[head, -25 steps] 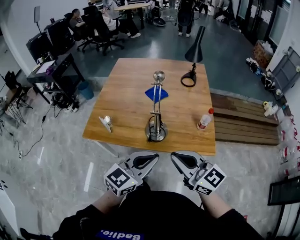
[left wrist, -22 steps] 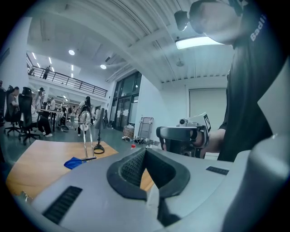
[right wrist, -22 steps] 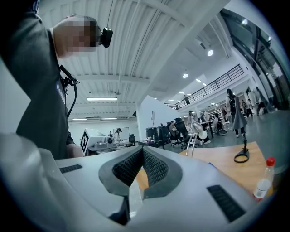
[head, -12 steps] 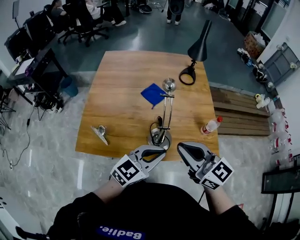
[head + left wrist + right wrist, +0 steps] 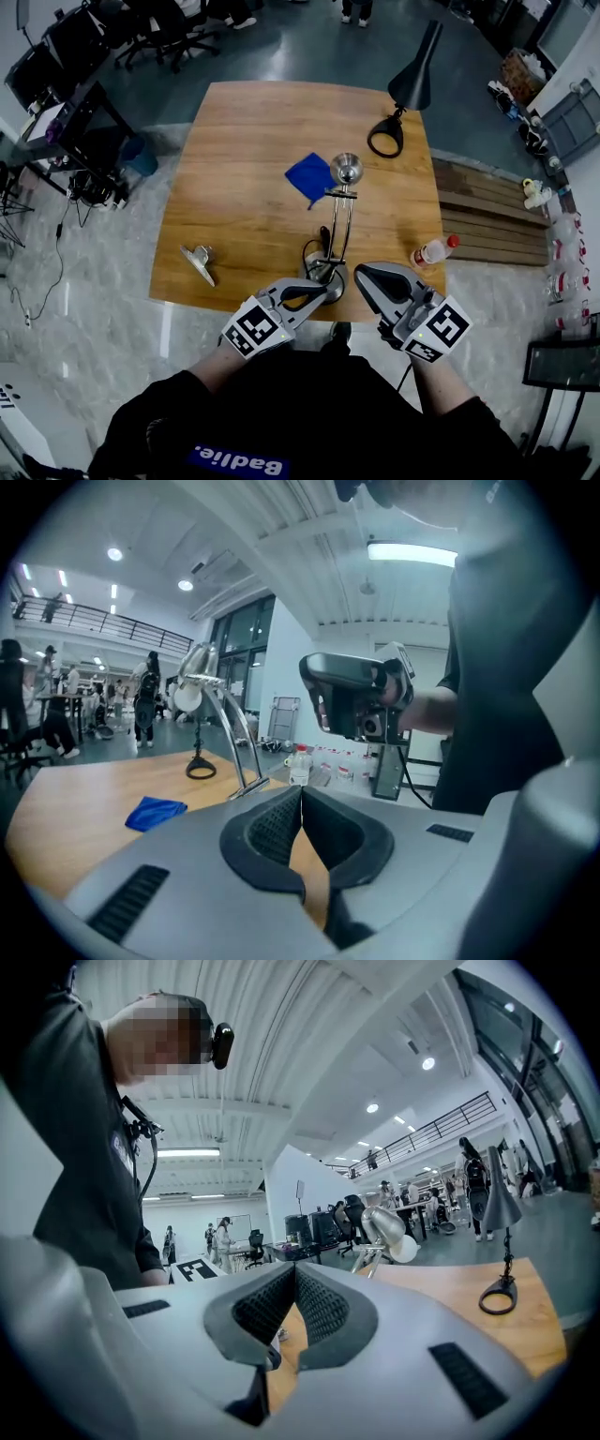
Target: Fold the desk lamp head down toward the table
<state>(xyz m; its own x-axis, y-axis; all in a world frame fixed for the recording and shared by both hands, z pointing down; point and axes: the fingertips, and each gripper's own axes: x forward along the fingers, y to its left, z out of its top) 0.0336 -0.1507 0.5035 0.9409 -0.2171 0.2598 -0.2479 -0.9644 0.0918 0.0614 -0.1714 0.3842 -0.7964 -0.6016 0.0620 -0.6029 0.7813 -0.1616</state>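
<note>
**Left tool** [image 5: 300,794]: jaws together, pad against pad, with nothing between them. It is held at the near edge of the tabletop [image 5: 239,178], and the right tool shows ahead of it and to its right.

**Right tool** [image 5: 293,1274]: jaws likewise closed on themselves and empty. It is held beside the left tool at the same edge.

**Desk lamp** [image 5: 342,220]: silver, on a round base, standing just ahead of both tools. The base lies between their tips (the head view does not settle whether the left tool's tip touches it). The lamp head [image 5: 347,169] is raised on its upright arm, beyond the base from the tools, and is not folded down.

**Blue cloth** [image 5: 309,176]: flat on the tabletop, beyond the desk lamp from the left tool and a little to its left.

**Bottle** [image 5: 433,251]: clear with a red cap, ahead of the right tool and to its right, at the tabletop's side edge.

**Black lamp** [image 5: 412,80]: its ring base is at the far end, well apart from both tools.

**Small metal object** [image 5: 199,261]: to the left of the left tool, near the front edge, too small to identify.
</note>
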